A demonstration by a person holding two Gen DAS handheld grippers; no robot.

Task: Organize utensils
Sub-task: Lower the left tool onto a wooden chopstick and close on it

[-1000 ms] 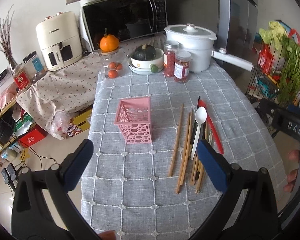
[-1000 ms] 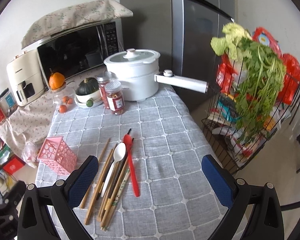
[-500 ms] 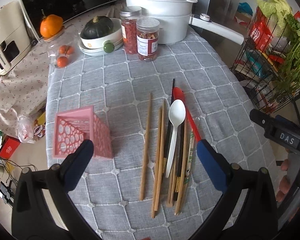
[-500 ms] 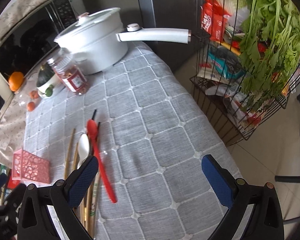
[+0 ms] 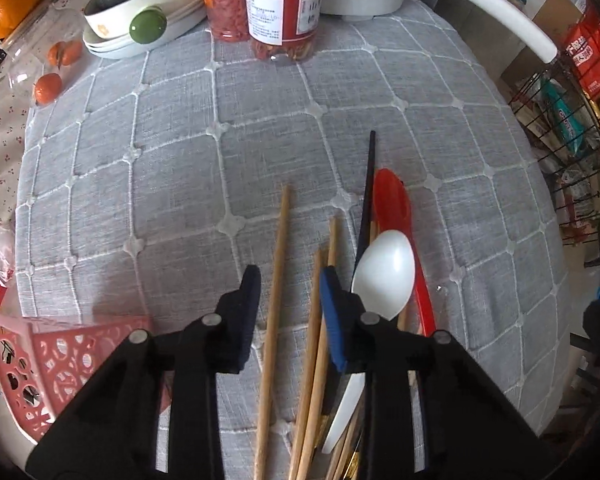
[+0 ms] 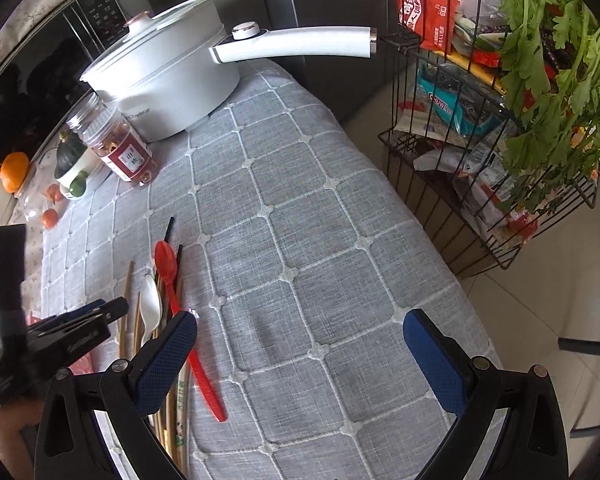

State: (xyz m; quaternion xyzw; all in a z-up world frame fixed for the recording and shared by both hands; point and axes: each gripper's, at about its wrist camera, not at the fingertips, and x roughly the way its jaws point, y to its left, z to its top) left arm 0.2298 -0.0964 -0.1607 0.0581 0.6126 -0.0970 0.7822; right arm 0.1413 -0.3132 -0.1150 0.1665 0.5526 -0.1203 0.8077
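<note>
**Left Gripper Closing on a Single Chopstick**

Left gripper [image 5: 287,280]: pointed steeply down over the near part of the grey checked tablecloth [image 5: 260,128], jaws narrowed and just closing. Straddles one wooden chopstick [image 5: 278,264], which runs between the pads with a gap on each side; no contact visible, nothing held yet.

Just right of the right pad: a pair of wooden chopsticks [image 5: 324,280], then the white spoon [image 5: 384,280], the black chopstick [image 5: 367,200] and the red spoon [image 5: 394,208], all lying roughly parallel, tips toward the far edge. Overlapping in places; exact stacking hard to tell near the bottom of the view.

Pink perforated holder [image 5: 60,356]: beside the left edge of the cloth, near corner, tipped toward the camera in this view; upright or lying, cannot tell.

Right gripper [image 6: 300,344]: jaws spread wide, empty, hovering over bare cloth toward the right edge, with its left pad just above the red spoon's handle.

Procedure for the step in hand, as a judgement:
- Keep the lone chopstick centred between the pads; close fully before lifting.
- Avoid catching the neighbouring pair with the right pad.
- Lift straight up and expect the far end to droop.
- Carry to the holder and lower in end first.

Far edge: jars [image 5: 284,4], white pot [image 6: 160,76], well clear.
</note>
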